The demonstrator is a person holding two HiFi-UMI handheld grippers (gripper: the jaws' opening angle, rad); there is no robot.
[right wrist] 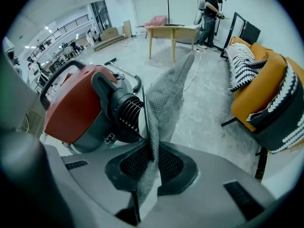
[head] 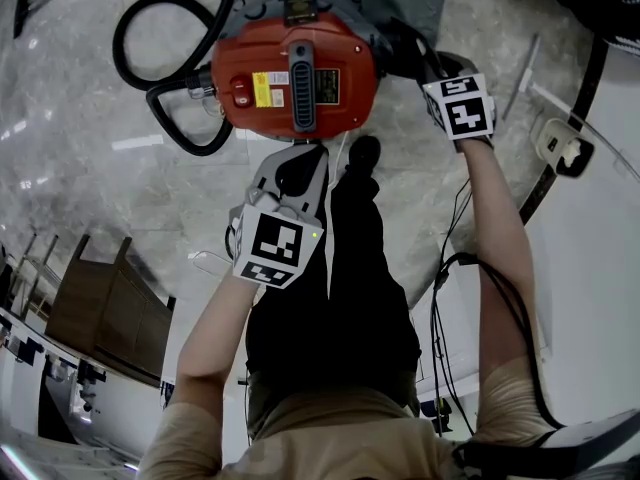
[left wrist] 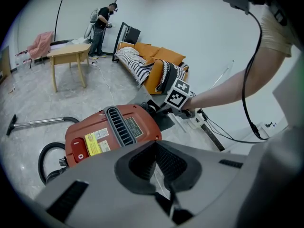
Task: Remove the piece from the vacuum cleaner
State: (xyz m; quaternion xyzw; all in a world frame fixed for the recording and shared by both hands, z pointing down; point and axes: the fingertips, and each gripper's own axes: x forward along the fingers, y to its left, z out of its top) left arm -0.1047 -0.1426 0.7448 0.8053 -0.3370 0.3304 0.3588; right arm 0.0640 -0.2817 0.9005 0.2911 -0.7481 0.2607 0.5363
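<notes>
One grey mesh piece (right wrist: pixel 166 94) is pinched at its lower edge by the clenched right gripper (right wrist: pixel 153 146), just beside the vacuum cleaner (right wrist: pixel 76 106); probably light, limp, grippy, so an edge hold suffices; left gripper (left wrist: pixel 156 148) closed on nothing.

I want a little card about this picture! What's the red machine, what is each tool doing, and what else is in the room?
Machine: red vacuum cleaner on the grey floor
Hose: black hose looped beside it
Right hand: right tool shut on a grey mesh piece, next to the vacuum cleaner
Left hand: left tool shut, nothing in it, pointing at the vacuum cleaner without touching it
Piece free or attached: cannot tell
Far away: orange sofa, wooden table, a standing person
</notes>
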